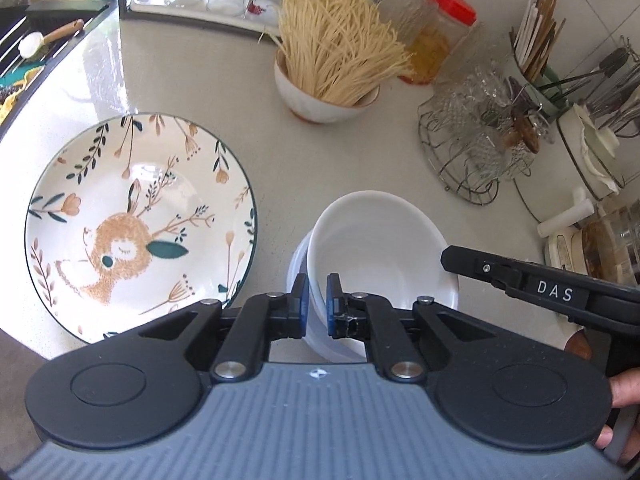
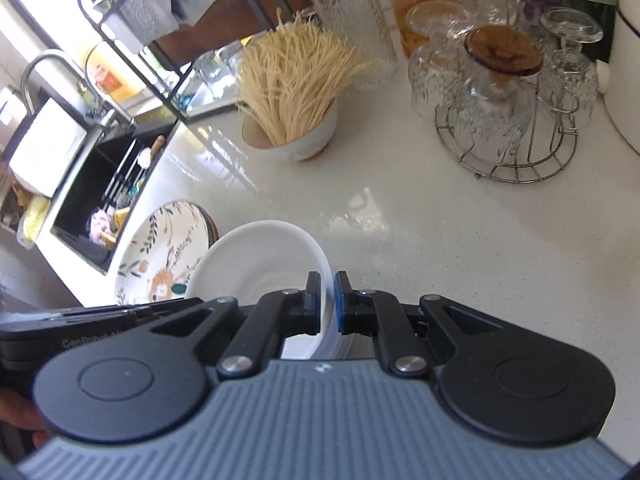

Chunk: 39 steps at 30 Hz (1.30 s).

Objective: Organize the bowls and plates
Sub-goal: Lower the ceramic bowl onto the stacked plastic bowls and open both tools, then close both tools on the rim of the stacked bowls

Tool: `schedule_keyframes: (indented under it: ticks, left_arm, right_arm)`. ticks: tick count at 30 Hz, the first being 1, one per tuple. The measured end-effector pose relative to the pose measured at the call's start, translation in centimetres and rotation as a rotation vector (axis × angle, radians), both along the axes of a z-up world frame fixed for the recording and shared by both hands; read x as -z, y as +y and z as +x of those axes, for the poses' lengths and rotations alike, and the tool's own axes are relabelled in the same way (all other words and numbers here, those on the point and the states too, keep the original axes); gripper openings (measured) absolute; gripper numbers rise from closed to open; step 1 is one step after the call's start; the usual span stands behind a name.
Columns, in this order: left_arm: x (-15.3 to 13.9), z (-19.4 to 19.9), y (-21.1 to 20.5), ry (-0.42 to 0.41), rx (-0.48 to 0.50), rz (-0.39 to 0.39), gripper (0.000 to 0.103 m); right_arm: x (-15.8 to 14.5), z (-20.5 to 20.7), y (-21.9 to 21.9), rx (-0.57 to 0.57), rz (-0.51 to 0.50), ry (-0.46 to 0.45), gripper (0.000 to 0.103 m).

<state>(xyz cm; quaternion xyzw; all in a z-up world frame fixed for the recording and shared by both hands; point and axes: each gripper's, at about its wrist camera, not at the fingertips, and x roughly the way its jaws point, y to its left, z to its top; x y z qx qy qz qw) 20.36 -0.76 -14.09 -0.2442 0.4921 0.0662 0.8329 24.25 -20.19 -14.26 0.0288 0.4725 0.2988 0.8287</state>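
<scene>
A white bowl point(image 1: 380, 240) sits tilted in a stack of white bowls on the counter. My left gripper point(image 1: 318, 300) is shut on the bowl's left rim. My right gripper point(image 2: 327, 300) is shut on the same bowl's point(image 2: 260, 256) right rim; its fingers point(image 1: 480, 266) reach in from the right in the left wrist view. A deer-and-flower patterned plate point(image 1: 136, 224) lies flat on the counter left of the bowls, and it also shows in the right wrist view point(image 2: 160, 256).
A bowl of dry noodles point(image 1: 328, 64) stands behind. A wire rack of glasses point(image 1: 476, 140) is at the right, with utensil holders point(image 1: 540, 52) and a red-lidded jar point(image 1: 440, 36). A sink point(image 2: 100, 200) lies left past the counter edge.
</scene>
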Motion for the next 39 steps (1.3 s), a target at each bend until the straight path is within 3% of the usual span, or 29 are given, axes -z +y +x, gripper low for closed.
schedule_keyframes:
  ticks: [12,13,15,16,18,24,25,28,36,39]
  left_arm:
    - [1.5,0.5,1.2,0.052,-0.027,-0.072,0.009]
    - [1.4,0.5,1.3,0.052,-0.035,-0.078,0.010]
    - [1.3,0.4,1.5,0.051,-0.043,-0.086,0.021]
    - [1.3,0.4,1.6,0.050,-0.050,-0.099,0.032]
    - [1.2,0.1,1.8,0.041,-0.066,-0.116,0.040]
    - [2.0,0.1,2.3,0.053,-0.103,-0.148,0.041]
    - [2.1,0.1,2.3,0.055,-0.105,-0.148,0.041]
    - [2.3,0.2,2.3,0.060,-0.111,-0.145,0.041]
    - [3.3,0.4,2.1,0.078,-0.143,-0.154,0.041]
    - [3.6,0.3,2.0,0.073,-0.165,-0.162,0.047]
  right_arm:
    - [1.2,0.2,0.1,0.004,0.000,0.053,0.009]
    - [1.3,0.4,0.1,0.004,0.002,0.065,0.009]
    - [1.4,0.6,-0.2,0.016,0.007,0.089,0.010]
    - [1.3,0.7,-0.4,0.022,0.014,0.090,0.012]
    - [1.1,0.8,-0.6,0.025,0.026,0.091,0.012]
    - [0.8,1.9,-0.6,0.013,0.036,0.114,0.013]
    - [0.8,2.1,-0.5,0.008,0.031,0.119,0.014]
    - [1.2,2.4,-0.5,-0.004,0.032,0.136,0.042]
    - [3.2,3.1,-0.4,-0.026,0.057,0.222,0.044]
    - [3.9,3.2,-0.2,-0.030,0.045,0.239,0.044]
